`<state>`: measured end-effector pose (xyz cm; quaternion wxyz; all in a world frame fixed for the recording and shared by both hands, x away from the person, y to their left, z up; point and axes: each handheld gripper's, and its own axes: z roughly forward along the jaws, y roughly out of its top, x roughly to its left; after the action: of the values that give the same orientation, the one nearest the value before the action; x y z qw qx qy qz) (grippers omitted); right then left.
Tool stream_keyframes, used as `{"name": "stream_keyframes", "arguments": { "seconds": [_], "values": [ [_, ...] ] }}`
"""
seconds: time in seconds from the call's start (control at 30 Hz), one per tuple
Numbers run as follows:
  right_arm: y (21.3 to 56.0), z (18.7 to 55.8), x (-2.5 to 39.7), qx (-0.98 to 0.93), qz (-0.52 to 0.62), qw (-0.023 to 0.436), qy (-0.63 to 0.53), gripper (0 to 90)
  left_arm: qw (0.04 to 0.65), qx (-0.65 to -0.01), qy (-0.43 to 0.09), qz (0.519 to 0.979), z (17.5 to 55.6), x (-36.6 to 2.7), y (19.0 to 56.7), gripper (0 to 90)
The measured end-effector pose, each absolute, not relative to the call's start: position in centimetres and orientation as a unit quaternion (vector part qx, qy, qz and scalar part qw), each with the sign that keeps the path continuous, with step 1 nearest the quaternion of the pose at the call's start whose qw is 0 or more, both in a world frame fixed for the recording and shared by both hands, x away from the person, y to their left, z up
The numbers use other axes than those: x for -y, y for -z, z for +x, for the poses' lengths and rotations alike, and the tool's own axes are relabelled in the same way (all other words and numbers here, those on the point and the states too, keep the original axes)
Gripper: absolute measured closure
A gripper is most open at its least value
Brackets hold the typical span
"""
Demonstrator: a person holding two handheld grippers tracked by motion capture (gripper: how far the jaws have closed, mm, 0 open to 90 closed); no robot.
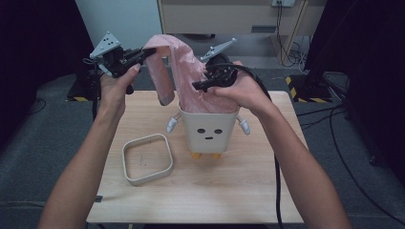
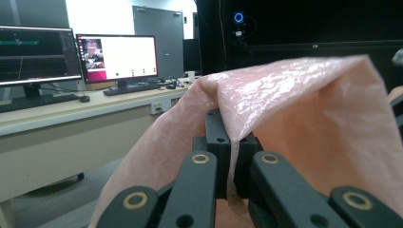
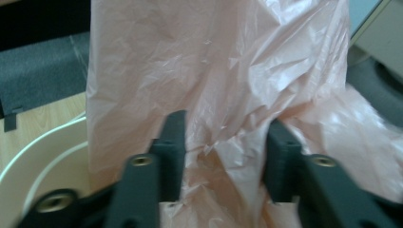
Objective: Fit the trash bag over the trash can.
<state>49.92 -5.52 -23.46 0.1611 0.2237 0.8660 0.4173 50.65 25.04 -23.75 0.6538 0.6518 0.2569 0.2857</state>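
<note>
High view: the pink plastic bag [image 1: 191,76] rises out of the cream face-printed bin [image 1: 209,131]; a loose square rim [image 1: 147,158] lies beside the bin.
Left gripper view: the left gripper [image 2: 231,142] pinches the bag's edge above the bin.
Right gripper view: the right gripper [image 3: 223,137] is spread apart against the bag at the bin's mouth

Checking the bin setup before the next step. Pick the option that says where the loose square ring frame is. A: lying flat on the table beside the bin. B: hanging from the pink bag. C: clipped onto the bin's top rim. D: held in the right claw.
A: in the high view the ring frame lies flat on the table, apart from the bin, which has the pink bag in it.
</note>
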Motion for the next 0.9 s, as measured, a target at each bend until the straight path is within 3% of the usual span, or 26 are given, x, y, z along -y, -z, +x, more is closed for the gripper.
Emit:
{"name": "stream_keyframes", "arguments": {
  "seconds": [0.23, 0.53, 0.67, 0.9],
  "values": [
    [22.3, 49.5, 8.0, -0.844, 0.227, 0.169, -0.456, 33.0, 0.652, -0.256, -0.287, 0.653, 50.6, -24.9, 23.7, 89.2],
    [21.4, 49.6, 10.0, -0.835, 0.245, 0.190, -0.454, 28.5, 0.648, -0.259, -0.293, 0.653, 50.7, -25.3, 23.6, 89.2],
    [22.4, 51.0, 10.8, -0.847, 0.270, 0.209, -0.408, 25.9, 0.650, -0.258, -0.291, 0.653, 50.7, -25.2, 23.5, 89.2],
    [24.6, 52.9, 10.7, -0.855, 0.283, 0.195, -0.389, 26.0, 0.649, -0.252, -0.286, 0.658, 50.7, -24.5, 23.7, 89.3]
  ]
}}
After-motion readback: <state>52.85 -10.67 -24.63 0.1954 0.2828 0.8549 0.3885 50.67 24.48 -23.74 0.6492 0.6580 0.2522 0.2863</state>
